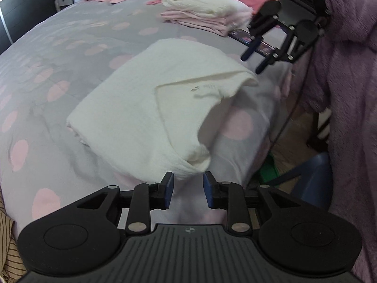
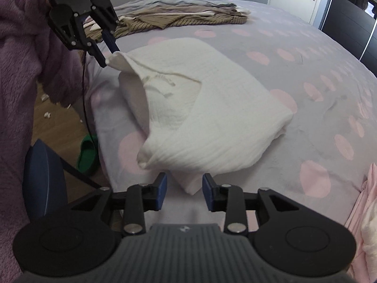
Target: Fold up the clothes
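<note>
A white folded garment (image 1: 150, 99) (image 2: 212, 99) lies on the grey bedspread with pink dots (image 1: 59, 54) (image 2: 313, 54), near the bed's edge. Its top layer hangs loose and blurred along that edge. My left gripper (image 1: 188, 185) (image 2: 109, 57) is open; one corner of the garment sits at its fingertips, and the pads do not press on it. My right gripper (image 2: 185, 185) (image 1: 252, 63) is open too, with the garment's other near corner lying between its tips, ungripped.
A stack of folded pink and white clothes (image 1: 207, 11) sits farther up the bed. A heap of striped and grey clothes (image 2: 179, 16) lies at the other end. A purple fleece sleeve (image 1: 348, 75) (image 2: 21, 54), a blue chair (image 2: 44, 176) and a green slipper (image 2: 88, 155) are beside the bed.
</note>
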`<state>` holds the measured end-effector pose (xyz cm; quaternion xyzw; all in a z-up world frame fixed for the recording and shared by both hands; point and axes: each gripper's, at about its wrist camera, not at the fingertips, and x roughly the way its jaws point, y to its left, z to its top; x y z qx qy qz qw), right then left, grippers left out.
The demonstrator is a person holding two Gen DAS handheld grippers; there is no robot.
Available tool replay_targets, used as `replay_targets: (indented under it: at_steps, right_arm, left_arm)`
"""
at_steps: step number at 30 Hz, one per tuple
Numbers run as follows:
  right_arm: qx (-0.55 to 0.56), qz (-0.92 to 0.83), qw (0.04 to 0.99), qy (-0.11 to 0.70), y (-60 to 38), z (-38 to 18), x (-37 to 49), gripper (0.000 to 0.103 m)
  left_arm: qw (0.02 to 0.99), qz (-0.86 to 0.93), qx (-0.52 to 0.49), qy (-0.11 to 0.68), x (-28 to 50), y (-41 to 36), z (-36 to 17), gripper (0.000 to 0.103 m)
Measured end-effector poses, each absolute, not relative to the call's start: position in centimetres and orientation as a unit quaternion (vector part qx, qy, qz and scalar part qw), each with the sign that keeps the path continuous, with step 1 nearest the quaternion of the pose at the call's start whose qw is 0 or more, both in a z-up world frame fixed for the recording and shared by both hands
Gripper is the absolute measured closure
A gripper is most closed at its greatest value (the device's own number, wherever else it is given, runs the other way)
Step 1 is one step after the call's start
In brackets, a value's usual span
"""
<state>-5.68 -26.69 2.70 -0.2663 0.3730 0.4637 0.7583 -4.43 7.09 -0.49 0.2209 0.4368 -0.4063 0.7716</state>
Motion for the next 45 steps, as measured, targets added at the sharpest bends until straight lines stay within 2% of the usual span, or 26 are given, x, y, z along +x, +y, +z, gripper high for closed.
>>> replay_targets:
  at_steps: [5, 10, 12, 13, 15, 20, 26, 36, 39, 41, 42, 43, 45]
  right_arm:
    - [-0.254, 0.434, 0.787, 0.358, -26.4, 4.2, -6.4, 0.067]
    - [-0.198, 0.377, 0.833, 0.354, -25.4, 4.7, -5.6, 0.068]
    - [-0.179, 0.344, 0.849, 0.36, -24.5, 4.3, -5.4, 0.074]
    - [-0.17, 0.327, 0.856, 0.363, -24.1, 4.1, -5.2, 0.076]
    - [-0.135, 0.32, 0.86, 0.373, -23.6, 3.5, -5.3, 0.081]
    - [-0.169, 0.29, 0.85, 0.406, -22.0, 0.6, -5.0, 0.081]
    - [-0.151, 0.276, 0.846, 0.431, -22.5, -1.7, -3.2, 0.08]
    - [-0.133, 0.27, 0.85, 0.432, -22.7, -0.5, -3.4, 0.078]
    - [-0.101, 0.264, 0.866, 0.412, -23.5, 1.0, -3.6, 0.072]
    - [-0.074, 0.253, 0.881, 0.393, -24.0, 1.8, -3.5, 0.068]
    - [-0.057, 0.243, 0.889, 0.385, -24.4, 2.2, -3.4, 0.061]
    - [-0.04, 0.23, 0.894, 0.382, -24.7, 2.4, -3.0, 0.057]
    - [-0.006, 0.207, 0.897, 0.39, -25.3, 2.2, -1.9, 0.048]
  left_arm:
    - [0.797, -0.406, 0.197, 0.401, -5.5, 7.1, 1.4, 0.075]
    - [0.851, -0.317, 0.143, 0.394, -4.1, 6.3, 1.5, 0.075]
    - [0.859, -0.28, 0.13, 0.408, -3.5, 5.7, 0.6, 0.078]
    - [0.859, -0.271, 0.123, 0.417, -3.3, 5.6, 0.1, 0.086]
    - [0.848, -0.273, 0.12, 0.439, -2.9, 5.3, -0.7, 0.089]
    - [0.829, -0.279, 0.137, 0.465, -2.5, 4.8, -3.0, 0.09]
    - [0.818, -0.282, 0.143, 0.48, -1.5, 4.4, -5.1, 0.09]
    - [0.84, -0.284, 0.087, 0.455, -2.6, 5.7, -2.9, 0.089]
    - [0.873, -0.264, 0.046, 0.409, -2.7, 7.0, -0.9, 0.084]
    - [0.893, -0.225, 0.006, 0.39, -2.1, 8.4, -0.1, 0.074]
    - [0.898, -0.206, -0.015, 0.389, -1.6, 9.0, -0.1, 0.068]
    - [0.902, -0.187, -0.036, 0.388, -1.0, 9.7, -0.1, 0.057]
    - [0.898, -0.164, -0.083, 0.4, 0.1, 11.0, -0.9, 0.057]
